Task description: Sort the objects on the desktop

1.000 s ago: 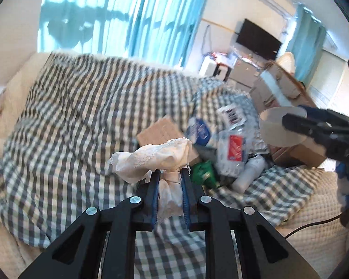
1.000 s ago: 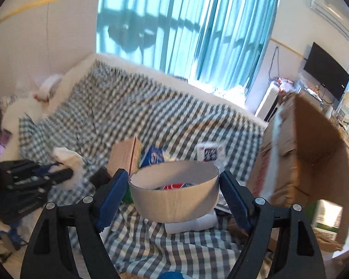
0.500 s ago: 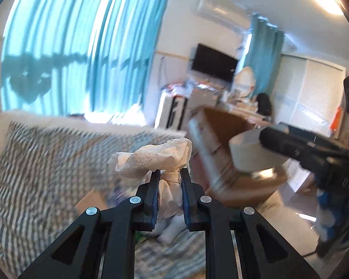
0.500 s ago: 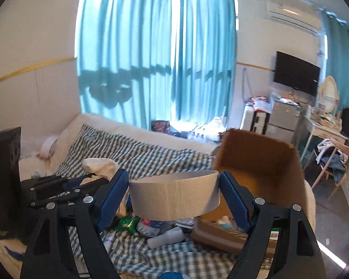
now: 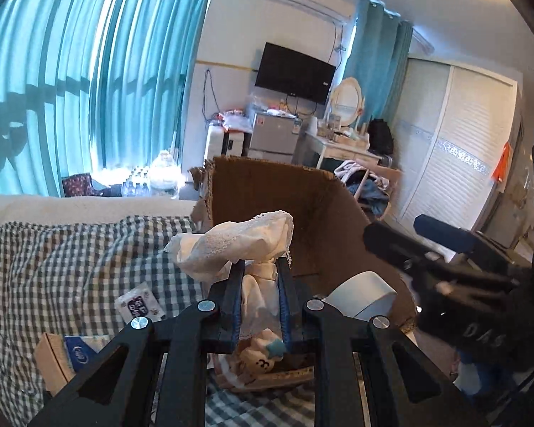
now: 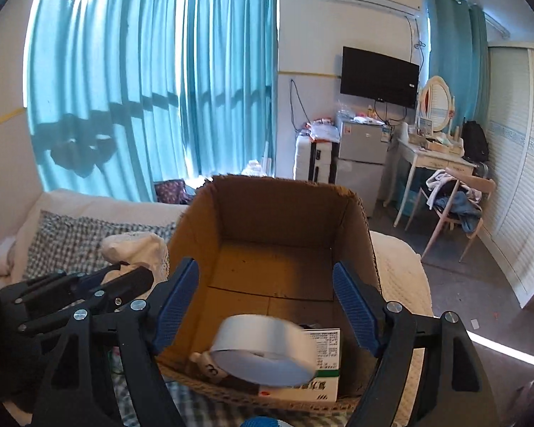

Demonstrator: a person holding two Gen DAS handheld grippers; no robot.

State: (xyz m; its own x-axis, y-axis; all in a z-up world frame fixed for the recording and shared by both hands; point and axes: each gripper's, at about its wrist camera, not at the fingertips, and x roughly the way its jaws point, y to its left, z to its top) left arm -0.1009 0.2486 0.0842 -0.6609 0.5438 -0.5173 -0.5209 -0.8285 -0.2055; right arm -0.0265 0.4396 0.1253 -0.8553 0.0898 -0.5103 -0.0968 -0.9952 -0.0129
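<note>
My left gripper [image 5: 260,267] is shut on a white lacy cloth [image 5: 238,243] and holds it at the near left edge of an open cardboard box [image 5: 302,206]. My right gripper [image 6: 265,284] is open over the same box [image 6: 281,220]. A grey tape roll [image 6: 267,348], blurred, lies free inside the box below the right fingers; it also shows in the left wrist view [image 5: 361,295]. A white medicine box [image 6: 320,366] and a small white item lie in the box. The left gripper and cloth [image 6: 135,249] show at the left of the right wrist view.
The box sits on a bed with a checked blanket [image 5: 71,259]. A sachet [image 5: 139,306] and a small brown carton [image 5: 53,359] lie on the blanket left of the box. Behind are blue curtains, a TV, a fridge, a desk and a chair [image 6: 455,210].
Both grippers swung from the blanket to the cardboard box. The right gripper opened and the tape roll dropped out of it into the box. The left still holds the cloth.
</note>
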